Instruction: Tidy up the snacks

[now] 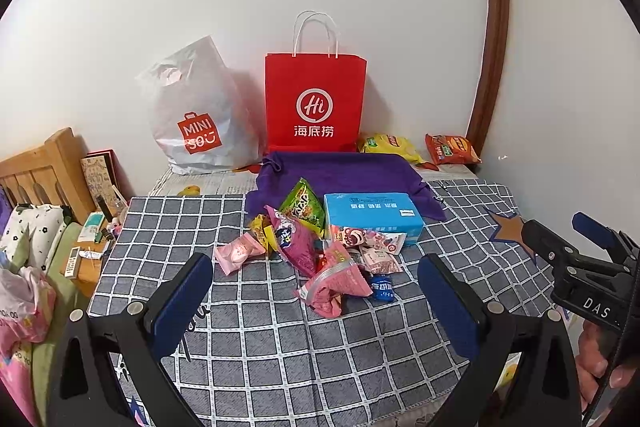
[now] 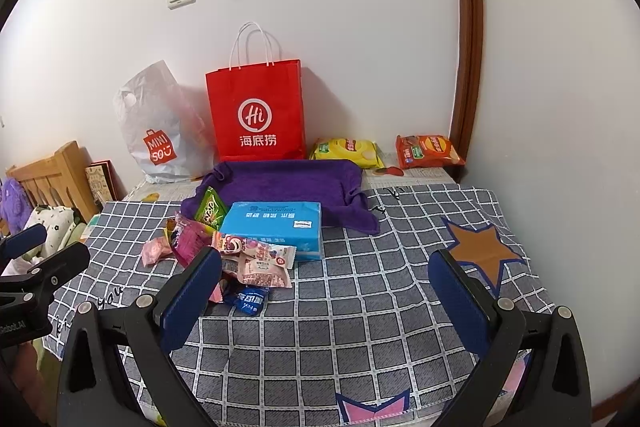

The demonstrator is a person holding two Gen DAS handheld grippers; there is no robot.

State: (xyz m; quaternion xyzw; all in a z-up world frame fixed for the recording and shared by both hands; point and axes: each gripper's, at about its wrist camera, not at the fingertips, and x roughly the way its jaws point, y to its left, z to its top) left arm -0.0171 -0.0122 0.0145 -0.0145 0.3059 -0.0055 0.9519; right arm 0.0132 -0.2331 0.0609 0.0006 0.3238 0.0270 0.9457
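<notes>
Left gripper (image 1: pixel 316 301) spread wide, empty; snack pile (image 1: pixel 316 247) just ahead between fingers, loose on checked cloth (image 1: pixel 260 347). Right gripper (image 2: pixel 326 291) likewise spread, empty, pile beyond its left finger (image 2: pixel 188 303). Red bag (image 1: pixel 316 103) upright beyond, likely destination.

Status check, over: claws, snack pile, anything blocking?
Left claw open, empty. Right claw open, empty. Snack pile untouched beside blue box. Nothing blocking.

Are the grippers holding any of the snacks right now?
No. The left gripper and the right gripper are both open and empty, above the checked cloth. The snack pile lies untouched.
</notes>
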